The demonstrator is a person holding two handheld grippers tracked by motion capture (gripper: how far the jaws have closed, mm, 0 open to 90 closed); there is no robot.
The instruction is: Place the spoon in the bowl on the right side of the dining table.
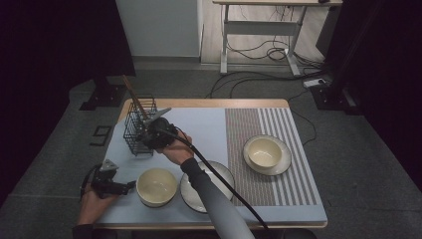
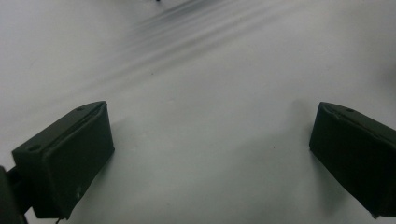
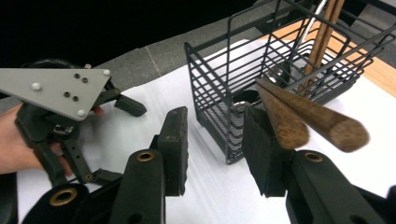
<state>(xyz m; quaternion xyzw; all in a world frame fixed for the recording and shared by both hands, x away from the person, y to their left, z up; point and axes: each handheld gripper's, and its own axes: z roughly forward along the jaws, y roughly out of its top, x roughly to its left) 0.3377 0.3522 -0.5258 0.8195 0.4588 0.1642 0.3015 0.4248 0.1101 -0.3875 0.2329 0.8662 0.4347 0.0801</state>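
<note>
Wire basket (image 1: 139,127) sat just left of right claw (image 3: 215,149), half-open and empty; could've snagged wooden sticks (image 3: 303,116), tipping it. Left claw (image 2: 210,154) gaped wide.

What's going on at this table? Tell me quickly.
A person works with a tool in each hand. The right tool is up against the black wire basket at the table's far left, its jaws apart, with two wooden sticks lying past one jaw, not between them. The left tool waits wide open over the bare table. A cream bowl sits untouched near the front edge.
</note>
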